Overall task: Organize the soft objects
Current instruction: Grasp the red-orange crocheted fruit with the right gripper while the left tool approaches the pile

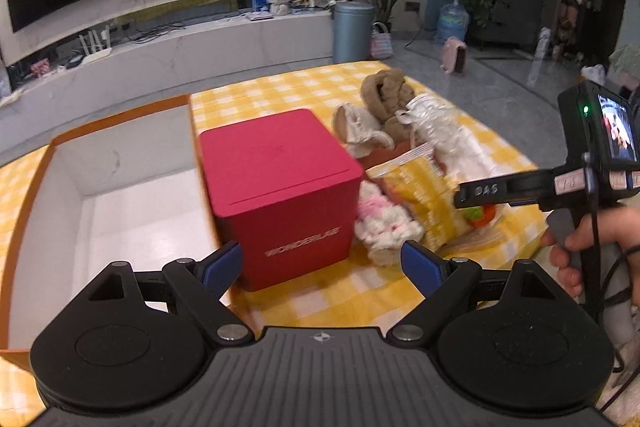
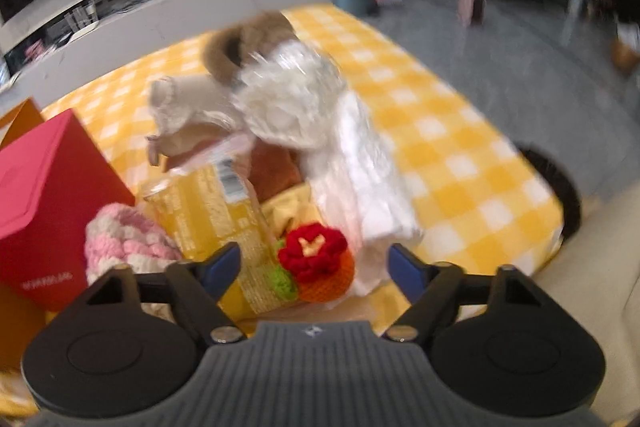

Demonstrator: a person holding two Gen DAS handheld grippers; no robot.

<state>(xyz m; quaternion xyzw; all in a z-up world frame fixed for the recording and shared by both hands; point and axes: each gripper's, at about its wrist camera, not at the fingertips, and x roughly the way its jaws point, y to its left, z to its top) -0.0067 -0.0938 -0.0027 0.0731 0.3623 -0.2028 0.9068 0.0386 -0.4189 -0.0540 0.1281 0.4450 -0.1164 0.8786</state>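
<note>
Soft pile on my yellow checked cloth [image 2: 460, 131]: crochet flower [image 2: 316, 259], pink knit [image 2: 124, 239], yellow packet [image 2: 216, 215], beside red box [image 1: 280, 195]. My left gripper [image 1: 322, 261] apart, empty; right gripper [image 2: 314, 265] apart over flower.

Yellow-and-white checked tablecloth [image 1: 320, 87] under all items. Matte red cube box [image 1: 280, 195], pale lettering on its front. Left of the red box: open carton [image 1: 120, 187], white inside, orange outside. Right of it: pink-and-white crocheted piece [image 2: 124, 243]; yellow printed snack bag [image 2: 216, 215]; red crocheted flower [image 2: 312, 251] on orange, with green leaf; brown plush toy [image 1: 386, 95]; white translucent packet [image 2: 360, 179].
</note>
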